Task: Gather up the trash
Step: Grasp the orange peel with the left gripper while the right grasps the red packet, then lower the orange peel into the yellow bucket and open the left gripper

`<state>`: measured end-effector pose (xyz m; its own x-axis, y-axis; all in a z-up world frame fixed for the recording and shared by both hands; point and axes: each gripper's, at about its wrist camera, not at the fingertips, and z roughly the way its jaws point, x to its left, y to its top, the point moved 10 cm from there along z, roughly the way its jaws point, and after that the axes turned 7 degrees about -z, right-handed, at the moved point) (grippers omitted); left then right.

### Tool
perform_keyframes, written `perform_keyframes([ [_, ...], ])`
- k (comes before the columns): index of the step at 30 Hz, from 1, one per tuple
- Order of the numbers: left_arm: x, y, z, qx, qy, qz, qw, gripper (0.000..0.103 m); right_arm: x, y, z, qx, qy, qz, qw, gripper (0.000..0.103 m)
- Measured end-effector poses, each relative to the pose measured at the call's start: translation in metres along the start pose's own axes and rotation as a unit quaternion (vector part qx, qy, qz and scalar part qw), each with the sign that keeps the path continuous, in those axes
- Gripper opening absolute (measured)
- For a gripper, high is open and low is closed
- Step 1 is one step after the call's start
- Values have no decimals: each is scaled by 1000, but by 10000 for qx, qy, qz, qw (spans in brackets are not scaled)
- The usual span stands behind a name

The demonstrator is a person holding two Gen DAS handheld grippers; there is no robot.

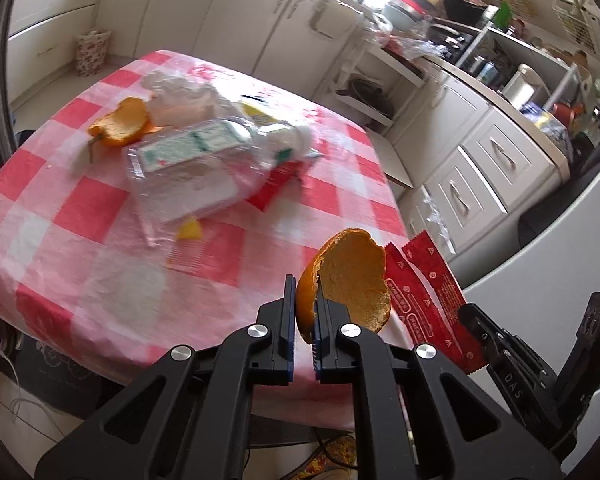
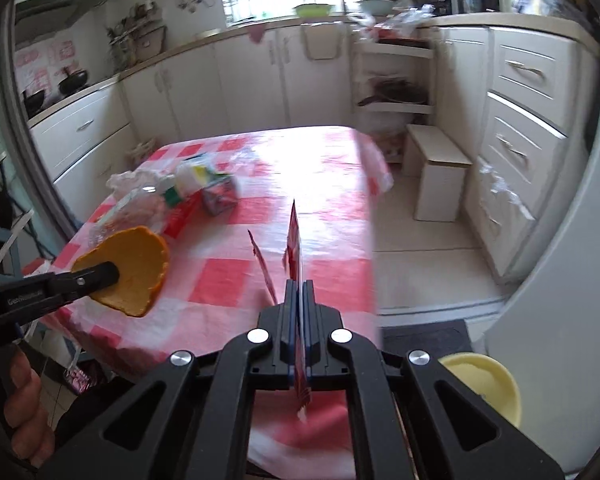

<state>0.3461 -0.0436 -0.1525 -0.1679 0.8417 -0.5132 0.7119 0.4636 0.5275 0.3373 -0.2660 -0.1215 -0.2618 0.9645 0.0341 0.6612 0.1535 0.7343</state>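
Left gripper (image 1: 303, 292) clamped on curved, pithy orange peel (image 1: 350, 280); right gripper (image 2: 299, 292) pinching flat, crinkle-edged red wrapper (image 2: 294, 240).

My left claw (image 1: 303, 304) holds a peel (image 1: 348, 280) left of the wrapper (image 1: 432, 296) in my right claw (image 2: 299, 292), the litter heap (image 1: 204, 152) lying behind on the bench (image 1: 80, 240)

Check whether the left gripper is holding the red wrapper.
No, the left gripper is shut on an orange peel; the right gripper pinches the red wrapper.

Two orange peels (image 1: 346, 276) (image 1: 122, 124), two red wrappers (image 1: 436, 300) (image 1: 278, 186), one clear plastic tray (image 1: 180, 176) and one yellow bowl (image 2: 482, 380) were counted.
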Motion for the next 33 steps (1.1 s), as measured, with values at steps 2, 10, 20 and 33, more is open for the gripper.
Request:
perform_keyframes([
  [2,-15,-9,1,73,-79,128,9999,6,-19,-9,-6,33,-162,118,9998,4],
  [10,-71,-47,13,387,-322,601,9969,6,-106,-67,-24,356,-946,717,9923,3],
  [20,-144,-103,52,836,-355,1352,9866,6,-166,-115,-23,859,-1065,1837,9734,5],
  [33,-208,-168,108,1587,-234,2217,9618,33,-175,-104,-48,398,-1124,2005,9724,43],
])
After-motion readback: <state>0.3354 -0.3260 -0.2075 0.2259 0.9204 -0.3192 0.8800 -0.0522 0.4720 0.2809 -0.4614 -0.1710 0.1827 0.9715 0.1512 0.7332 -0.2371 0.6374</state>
